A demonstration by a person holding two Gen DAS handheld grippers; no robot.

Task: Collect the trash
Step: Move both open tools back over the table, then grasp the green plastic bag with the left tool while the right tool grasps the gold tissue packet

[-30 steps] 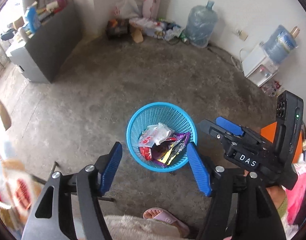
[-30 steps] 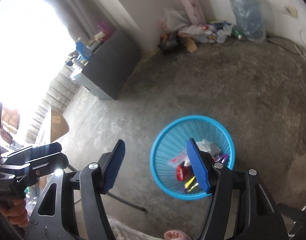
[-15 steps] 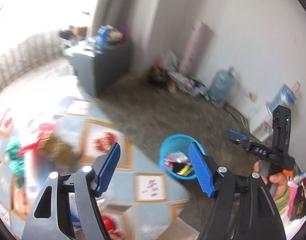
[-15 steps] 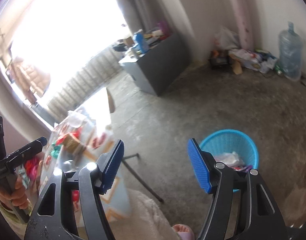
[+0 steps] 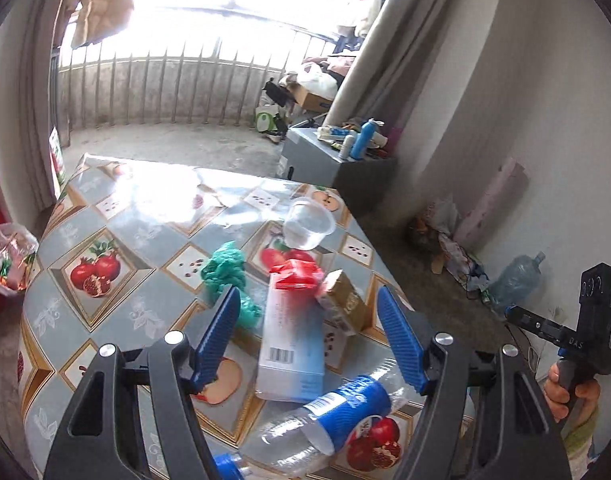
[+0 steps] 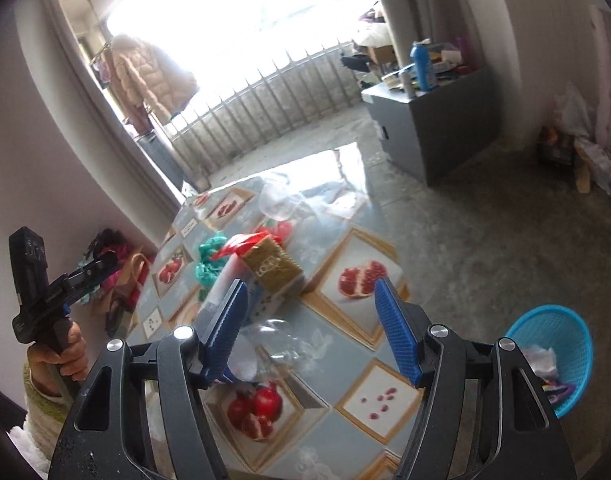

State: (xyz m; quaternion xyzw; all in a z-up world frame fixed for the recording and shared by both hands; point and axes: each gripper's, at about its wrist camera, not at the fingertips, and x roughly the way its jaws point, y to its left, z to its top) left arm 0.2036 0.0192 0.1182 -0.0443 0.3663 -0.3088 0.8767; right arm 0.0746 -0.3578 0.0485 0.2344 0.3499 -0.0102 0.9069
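Note:
Trash lies on a table (image 5: 105,216) with a fruit-pattern cloth: a white carton (image 5: 291,340) with a red top, a gold box (image 5: 341,300), a green crumpled bag (image 5: 225,268), a clear plastic cup (image 5: 307,222) and a crushed plastic bottle (image 5: 325,416) with a blue label. My left gripper (image 5: 309,336) is open and empty above the carton. My right gripper (image 6: 311,328) is open and empty above the table (image 6: 345,328), over the clear bottle (image 6: 265,340), with the gold box (image 6: 271,266) beyond. The blue basket (image 6: 553,340) holding wrappers stands on the floor at right.
A grey cabinet (image 5: 333,156) with bottles on top stands beyond the table. Water jugs (image 5: 513,280) and clutter line the right wall. A bag of items (image 5: 9,256) sits on the floor to the table's left. A railed balcony lies behind.
Both grippers have swung up and left from above the blue basket on the floor to over the table with the trash. Both stayed open and empty.

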